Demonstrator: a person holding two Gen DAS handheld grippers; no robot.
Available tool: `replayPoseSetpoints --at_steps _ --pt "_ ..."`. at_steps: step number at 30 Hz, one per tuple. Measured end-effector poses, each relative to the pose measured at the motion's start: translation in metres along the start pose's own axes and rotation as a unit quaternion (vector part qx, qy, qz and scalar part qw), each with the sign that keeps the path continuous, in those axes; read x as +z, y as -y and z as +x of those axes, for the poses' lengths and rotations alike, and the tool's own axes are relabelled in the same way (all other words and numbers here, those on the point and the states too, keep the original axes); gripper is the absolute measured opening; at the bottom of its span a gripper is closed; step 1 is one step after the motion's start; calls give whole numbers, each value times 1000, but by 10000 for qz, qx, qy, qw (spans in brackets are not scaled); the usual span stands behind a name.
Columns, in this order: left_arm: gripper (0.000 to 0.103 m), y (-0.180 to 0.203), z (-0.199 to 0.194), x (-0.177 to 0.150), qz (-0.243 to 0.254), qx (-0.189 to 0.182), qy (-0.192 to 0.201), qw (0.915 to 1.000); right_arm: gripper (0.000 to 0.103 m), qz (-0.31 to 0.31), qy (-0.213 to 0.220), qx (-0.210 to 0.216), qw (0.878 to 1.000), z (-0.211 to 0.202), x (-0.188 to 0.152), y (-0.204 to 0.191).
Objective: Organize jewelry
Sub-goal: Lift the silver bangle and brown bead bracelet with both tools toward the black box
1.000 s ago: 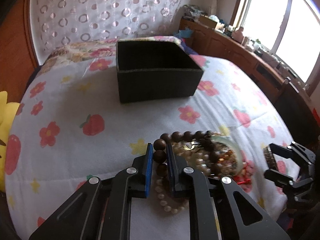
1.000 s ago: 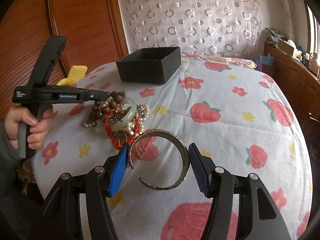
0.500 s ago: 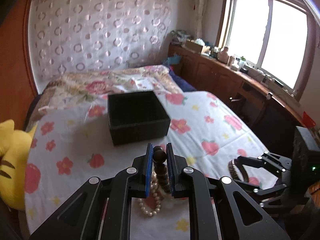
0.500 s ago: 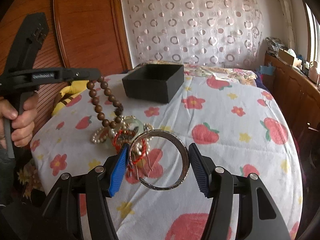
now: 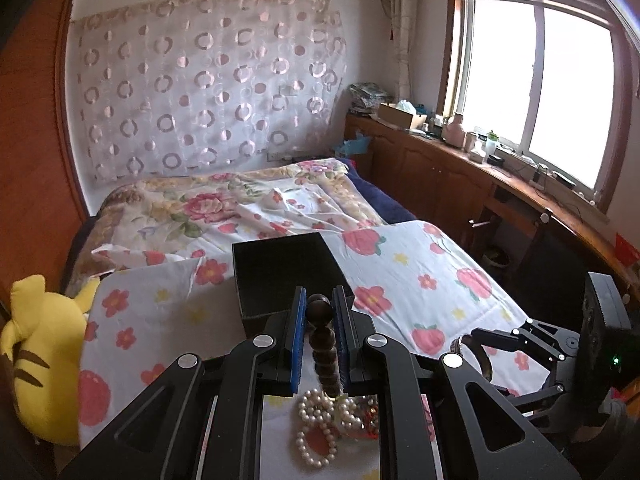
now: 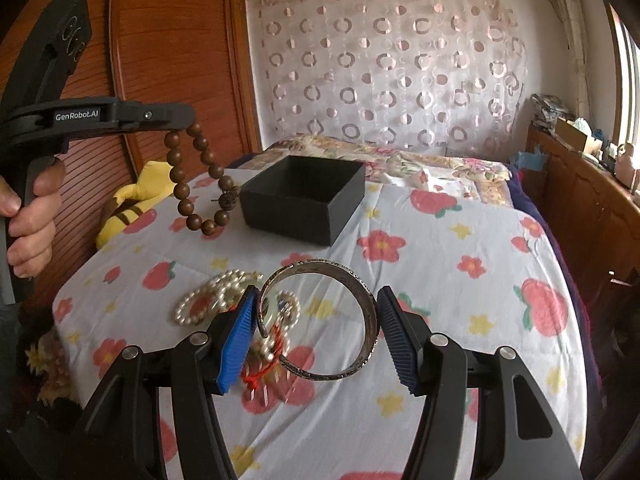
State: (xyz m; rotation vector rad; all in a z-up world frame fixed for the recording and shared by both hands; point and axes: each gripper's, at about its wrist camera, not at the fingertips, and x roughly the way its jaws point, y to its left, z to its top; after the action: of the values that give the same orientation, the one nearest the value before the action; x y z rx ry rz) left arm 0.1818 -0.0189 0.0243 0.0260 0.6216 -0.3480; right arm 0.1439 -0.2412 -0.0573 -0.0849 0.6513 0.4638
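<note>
Wooden beads are what we see first: our left claw [image 5: 317,344] is clamped on a brown bead bracelet [image 6: 199,179], which hangs free in the air as a loop, above the flowered bedspread [image 6: 440,264] and to the left of the black box [image 6: 306,196]. Our right claw [image 6: 316,330] stands fairly wide, its blue pads pressing from both sides on a silver bangle [image 6: 352,320], held clear of the bed. Below and behind the bangle lies the rest of the jewelry in a small heap: a string of white pearls [image 6: 200,304] and a tangle with red cord [image 6: 264,360]. We see the box open at the top, farther up the bed. A yellow plush toy [image 5: 44,356] sits at the left edge of the bed.
</note>
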Motion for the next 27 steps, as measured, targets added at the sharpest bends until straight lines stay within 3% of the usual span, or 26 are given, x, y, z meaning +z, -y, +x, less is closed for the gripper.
replayPoseSetpoints --at_steps 17,27 --pt "12 -46 62 49 -185 149 -107 9997 63 20 193 53 9998 44 64 24" --pt "12 -63 108 46 -194 31 -473 9987 63 -99 87 218 9997 86 100 26"
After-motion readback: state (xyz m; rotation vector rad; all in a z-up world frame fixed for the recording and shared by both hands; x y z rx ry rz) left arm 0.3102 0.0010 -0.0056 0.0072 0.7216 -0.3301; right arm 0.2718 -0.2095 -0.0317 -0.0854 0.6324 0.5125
